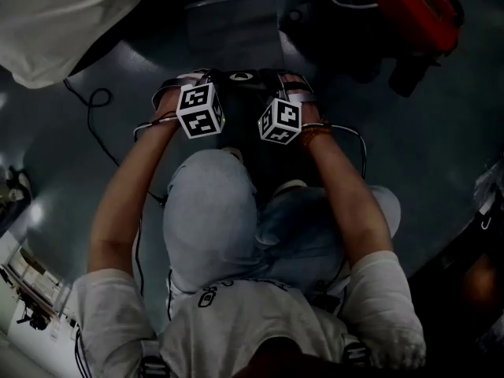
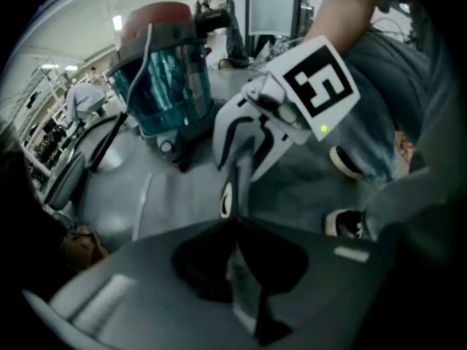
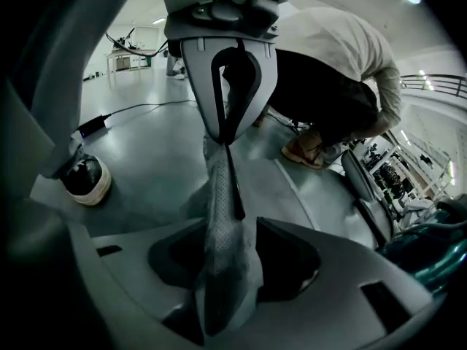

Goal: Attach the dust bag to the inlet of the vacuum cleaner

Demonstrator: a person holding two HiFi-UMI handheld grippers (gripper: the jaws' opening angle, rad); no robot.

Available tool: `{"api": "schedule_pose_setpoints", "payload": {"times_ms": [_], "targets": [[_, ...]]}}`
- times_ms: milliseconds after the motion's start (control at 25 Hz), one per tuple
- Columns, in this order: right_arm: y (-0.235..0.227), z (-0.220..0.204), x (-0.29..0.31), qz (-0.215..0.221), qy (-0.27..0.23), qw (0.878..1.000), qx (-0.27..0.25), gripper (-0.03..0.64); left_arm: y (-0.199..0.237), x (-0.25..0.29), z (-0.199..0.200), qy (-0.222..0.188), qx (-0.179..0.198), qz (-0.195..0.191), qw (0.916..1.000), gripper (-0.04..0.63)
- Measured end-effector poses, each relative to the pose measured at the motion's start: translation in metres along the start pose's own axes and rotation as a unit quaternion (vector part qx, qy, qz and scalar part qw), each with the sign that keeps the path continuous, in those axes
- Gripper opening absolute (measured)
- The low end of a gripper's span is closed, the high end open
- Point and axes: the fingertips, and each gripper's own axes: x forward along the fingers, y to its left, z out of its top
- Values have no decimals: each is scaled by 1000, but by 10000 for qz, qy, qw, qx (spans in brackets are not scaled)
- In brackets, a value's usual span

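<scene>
Two tools, left tool (image 2: 237,250) and right tool (image 3: 222,243), tight on dust bag (image 3: 219,181).

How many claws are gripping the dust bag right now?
2. The left claw is shut on one edge of the dust bag; the right claw pinches the opposite edge, facing it.

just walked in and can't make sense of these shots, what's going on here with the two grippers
A person holds a hand-held gripper in each hand, working low by their knees. The left hand-held gripper and the right hand-held gripper face each other, both shut on the same grey dust bag, which runs between them. The red vacuum cleaner stands apart, ahead and to the person's right. The bag is not yet at it, so attaching is not yet done.
</scene>
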Motion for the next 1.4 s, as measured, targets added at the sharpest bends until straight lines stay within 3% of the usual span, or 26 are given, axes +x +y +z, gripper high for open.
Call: {"api": "schedule_pose_setpoints", "payload": {"times_ms": [120, 160, 280, 440, 600, 720, 840, 1040, 1400], "targets": [[-22, 8, -39, -139, -246, 9995, 150, 60, 12, -34, 31, -115, 259, 81, 9996, 21], [-29, 8, -52, -193, -317, 9991, 223, 41, 16, -45, 43, -169, 363, 116, 9991, 21], [-49, 6, -89, -219, -409, 9977, 494, 35, 25, -76, 80, -267, 620, 8, 9977, 21], [-59, 0, -145, 83, -391, 9951, 906, 31, 21, -108, 128, -222, 955, -413, 9943, 21], [-59, -13, -201, 335, -296, 9915, 1224, 29, 6, -132, 175, -314, 1283, -894, 9872, 21], [-57, -27, -235, 393, -242, 9883, 1457, 28, -3, -141, 208, -449, 1518, -1049, 9818, 21], [-56, -43, -265, 339, -234, 9841, 1728, 25, -5, -141, 238, -463, 1811, -1010, 9772, 21], [-78, -84, -306, -264, 3, 9742, 2243, 23, 0, -130, 289, -615, 2205, -930, 9690, 21], [-135, -139, -355, -1144, 317, 9578, 2619, 23, 32, -128, 372, -934, 2171, -227, 9714, 21]]}}
